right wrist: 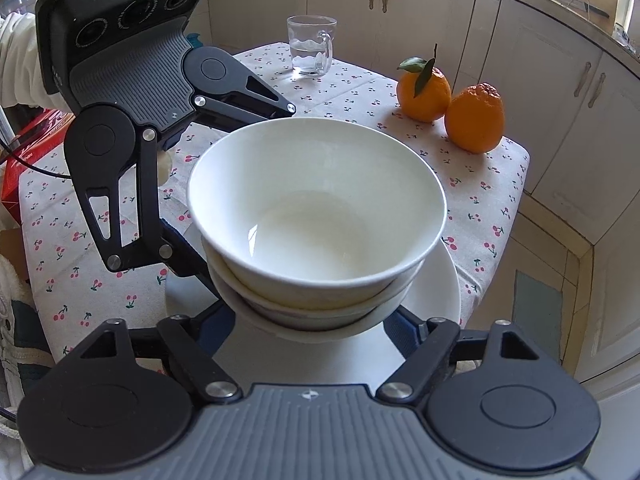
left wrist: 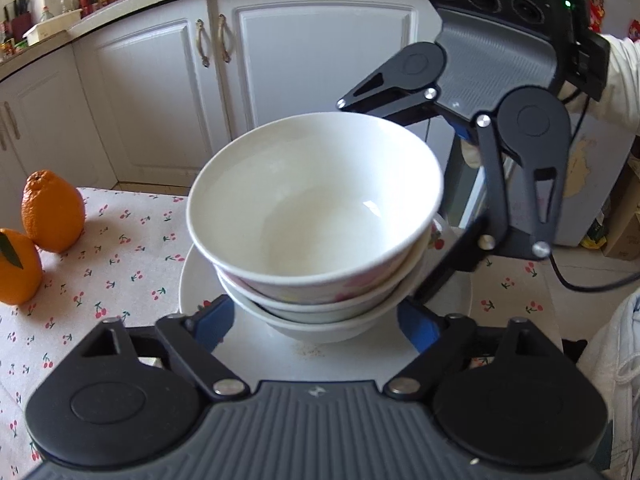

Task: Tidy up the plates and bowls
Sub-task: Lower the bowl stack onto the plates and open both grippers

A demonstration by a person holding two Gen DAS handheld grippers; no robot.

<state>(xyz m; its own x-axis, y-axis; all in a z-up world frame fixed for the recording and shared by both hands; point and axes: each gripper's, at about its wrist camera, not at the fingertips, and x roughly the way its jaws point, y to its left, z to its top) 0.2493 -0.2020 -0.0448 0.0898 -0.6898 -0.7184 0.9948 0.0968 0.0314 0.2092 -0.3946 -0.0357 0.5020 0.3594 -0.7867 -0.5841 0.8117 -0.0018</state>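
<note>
Three white bowls are nested in a stack [left wrist: 316, 200] [right wrist: 316, 208] that stands on a white plate [left wrist: 192, 288] [right wrist: 436, 292] on a cherry-print tablecloth. The middle bowl has a pink pattern on its outside. My left gripper [left wrist: 316, 324] is open, its blue pads [left wrist: 216, 320] standing on either side of the bottom bowl, just above the plate. From the opposite side, my right gripper [right wrist: 310, 330] is open around the same bottom bowl. Each view shows the other gripper's grey body [left wrist: 496, 64] [right wrist: 132, 72] across the stack, with its fingertips hidden behind the bowls.
Two oranges [left wrist: 52, 212] [right wrist: 474, 118] sit on the cloth near a table corner. A glass mug of water [right wrist: 312, 46] stands at the far edge. A red box [right wrist: 24, 152] lies beside the table. White cabinets [left wrist: 320, 60] stand behind. A white sleeve [left wrist: 624, 80] shows.
</note>
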